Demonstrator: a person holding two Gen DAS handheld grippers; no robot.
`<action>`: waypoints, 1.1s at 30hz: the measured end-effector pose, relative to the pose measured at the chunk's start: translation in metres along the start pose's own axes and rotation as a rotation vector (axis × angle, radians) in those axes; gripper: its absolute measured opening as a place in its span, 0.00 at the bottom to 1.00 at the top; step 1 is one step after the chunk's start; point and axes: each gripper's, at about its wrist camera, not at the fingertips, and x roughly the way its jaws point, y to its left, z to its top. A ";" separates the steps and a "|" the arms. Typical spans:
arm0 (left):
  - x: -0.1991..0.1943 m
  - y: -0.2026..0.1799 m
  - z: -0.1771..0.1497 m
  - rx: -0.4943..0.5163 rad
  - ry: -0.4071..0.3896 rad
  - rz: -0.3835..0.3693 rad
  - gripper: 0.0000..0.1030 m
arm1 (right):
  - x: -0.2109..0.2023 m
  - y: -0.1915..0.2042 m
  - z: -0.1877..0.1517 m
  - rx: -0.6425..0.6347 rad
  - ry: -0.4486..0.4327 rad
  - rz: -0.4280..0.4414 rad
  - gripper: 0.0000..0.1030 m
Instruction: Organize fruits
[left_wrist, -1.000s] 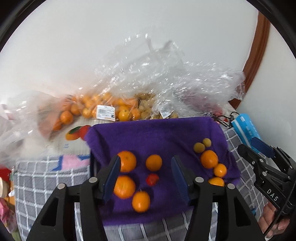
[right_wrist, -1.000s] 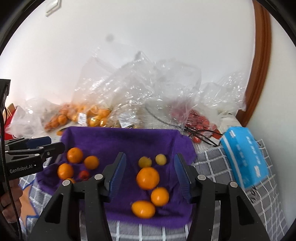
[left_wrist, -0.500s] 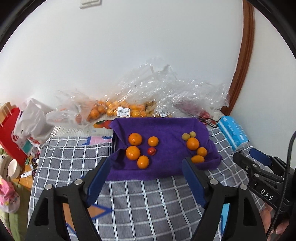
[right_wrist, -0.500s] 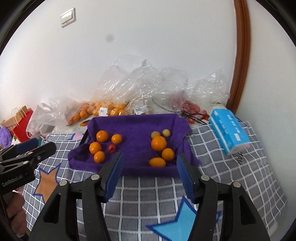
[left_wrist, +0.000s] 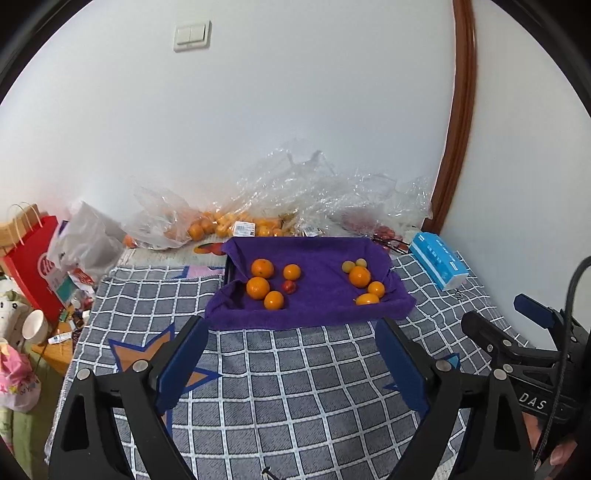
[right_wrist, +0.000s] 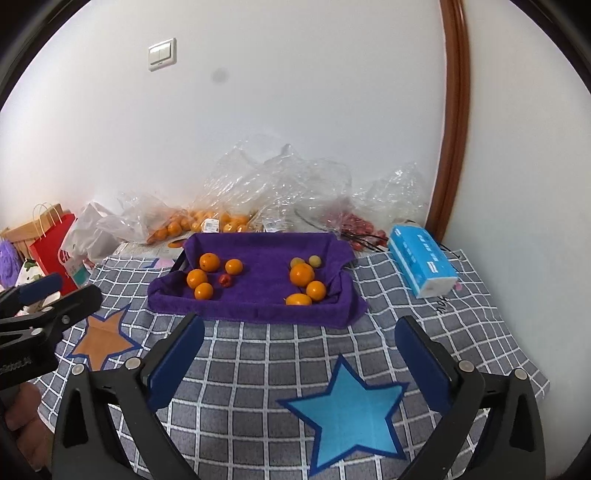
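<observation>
Showing both grippers held back over the checked tablecloth (right_wrist: 258, 369), well apart from the fruit. Your task's things lie on the purple towel (left_wrist: 317, 258) lining a tray: four oranges (left_wrist: 258, 287) and one small red fruit (left_wrist: 289, 286) grouped at its left, and three oranges (left_wrist: 359, 276) with two small yellow-green fruits (left_wrist: 348, 266) at its right. More fruit sits in clear plastic bags (left_wrist: 221, 225) behind the tray, against the wall.

Risks, as judged from here: round fruit on a soft, rumpled towel can roll when a neighbour is nudged, so a wide jaw lowered into either cluster may scatter the group. The small red fruit looks soft and could be crushed by a hard squeeze. A fingertip may also snag the towel's draped front edge and drag the whole tray.

Your left gripper (left_wrist: 291, 354) stands wide with its jaws opening, nothing between them. Your right gripper (right_wrist: 299, 350) likewise spreads to its widest, jaws opening, holding and touching nothing.
</observation>
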 end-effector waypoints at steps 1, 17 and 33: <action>-0.003 -0.002 -0.002 0.002 0.000 -0.002 0.89 | -0.003 -0.001 -0.002 0.002 0.000 -0.005 0.99; -0.030 -0.006 -0.013 -0.001 -0.037 0.029 0.90 | -0.028 -0.010 -0.015 0.031 -0.024 -0.017 0.99; -0.029 -0.005 -0.013 -0.006 -0.033 0.037 0.90 | -0.028 -0.010 -0.017 0.036 -0.025 -0.017 0.99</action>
